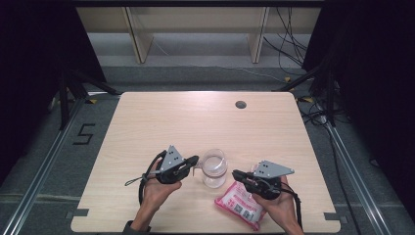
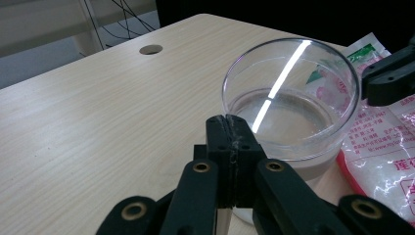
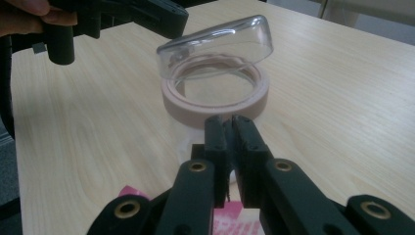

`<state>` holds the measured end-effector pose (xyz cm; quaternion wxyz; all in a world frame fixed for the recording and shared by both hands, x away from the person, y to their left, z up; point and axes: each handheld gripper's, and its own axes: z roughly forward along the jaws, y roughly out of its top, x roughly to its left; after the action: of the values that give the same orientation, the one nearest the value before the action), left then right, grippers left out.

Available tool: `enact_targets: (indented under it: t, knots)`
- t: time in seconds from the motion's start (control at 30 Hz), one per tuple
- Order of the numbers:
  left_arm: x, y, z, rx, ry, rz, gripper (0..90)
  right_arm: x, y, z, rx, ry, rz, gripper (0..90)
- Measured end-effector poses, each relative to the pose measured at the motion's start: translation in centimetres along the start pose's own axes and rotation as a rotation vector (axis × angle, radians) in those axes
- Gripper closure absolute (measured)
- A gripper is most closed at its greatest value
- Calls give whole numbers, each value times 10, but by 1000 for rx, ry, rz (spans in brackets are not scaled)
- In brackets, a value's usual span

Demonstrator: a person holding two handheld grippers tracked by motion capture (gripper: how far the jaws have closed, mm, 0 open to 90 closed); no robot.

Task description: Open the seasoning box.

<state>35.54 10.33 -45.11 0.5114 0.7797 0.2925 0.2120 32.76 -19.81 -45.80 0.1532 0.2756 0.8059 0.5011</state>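
My left gripper (image 1: 192, 161) has its two black jaws pressed tight together. It sits just left of the jar (image 1: 214, 169), with its tip touching or almost touching the jar's side; I cannot tell which. I cannot see anything pinched between the jaws.

The jar is clear and stands up straight on the table (image 1: 161, 122), near the front edge, between my two grippers. Its long way goes up and down, and its mouth points up. It has a pink ring (image 3: 215, 98) around the top. A clear lid (image 3: 215, 44) is tipped up on one side above the ring, with its raised edge away from my right gripper.

My right gripper (image 1: 236, 174) has its jaws close together with a thin gap and nothing between them. It points at the jar from the right.

A pink bag (image 1: 241, 204) lies flat on the table under my right hand (image 1: 276, 203). Its long way runs slanted toward the jar.
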Motion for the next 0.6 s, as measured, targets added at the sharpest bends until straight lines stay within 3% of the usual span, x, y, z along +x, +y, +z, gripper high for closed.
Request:
enact_targets:
  t: [0.17,0.33,0.4,0.43,0.47,0.6]
  knots:
    - [0,0,0,0,0,1,889,0,5,10,16,8,15,900]
    - [0,0,0,-4,-2,-2,889,0,8,18,4,5,-17,900]
    - [0,-1,0,-5,-2,-2,889,0,11,23,-2,27,-16,900]
    - [0,-1,0,-5,-2,-2,889,1,11,22,-5,9,-13,900]
    - [0,-1,0,-7,-2,-3,888,1,12,24,-10,31,-17,900]
    - [0,-1,-1,-7,4,-6,867,1,15,24,-5,27,-14,900]
